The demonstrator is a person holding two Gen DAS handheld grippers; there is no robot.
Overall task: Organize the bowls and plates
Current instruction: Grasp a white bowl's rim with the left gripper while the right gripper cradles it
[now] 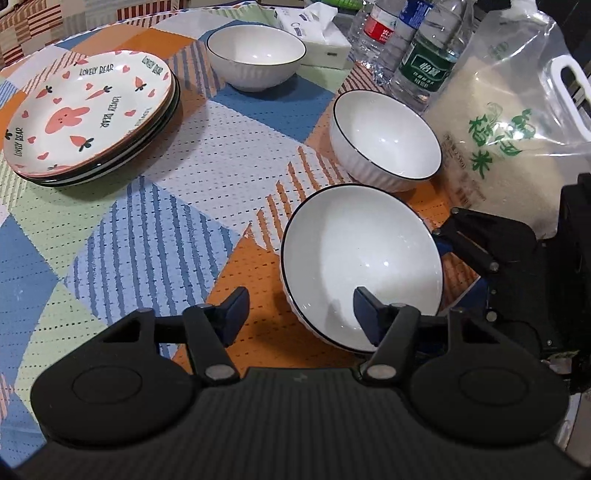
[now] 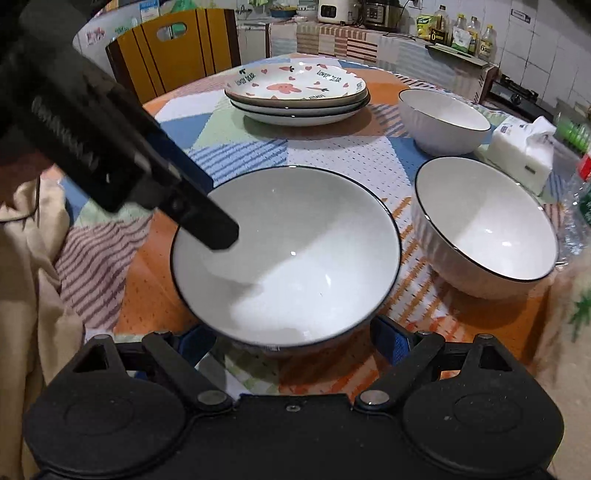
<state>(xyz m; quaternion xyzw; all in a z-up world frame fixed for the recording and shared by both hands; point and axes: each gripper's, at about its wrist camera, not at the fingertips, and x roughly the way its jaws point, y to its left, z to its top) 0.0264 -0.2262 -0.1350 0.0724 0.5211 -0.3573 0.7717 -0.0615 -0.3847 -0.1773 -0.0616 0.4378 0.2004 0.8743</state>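
Observation:
Three white bowls with dark rims and a stack of plates stand on a patchwork tablecloth. The near bowl (image 1: 360,266) (image 2: 286,254) sits between both grippers. My left gripper (image 1: 299,314) is open, its right finger inside this bowl and its left finger outside the rim. My right gripper (image 2: 291,339) is open, its blue fingers (image 2: 393,338) on either side of the bowl's near wall; contact is unclear. A second bowl (image 1: 386,138) (image 2: 485,225) stands beside it, a third bowl (image 1: 256,55) (image 2: 443,122) farther off. The plate stack (image 1: 92,110) (image 2: 297,92) has a rabbit-print plate on top.
A bag of rice (image 1: 509,140), water bottles (image 1: 424,55) and a tissue pack (image 1: 317,33) (image 2: 524,147) crowd the table's one side. A wooden chair (image 2: 173,51) stands behind the table. Beige cloth (image 2: 29,277) hangs at the near left edge.

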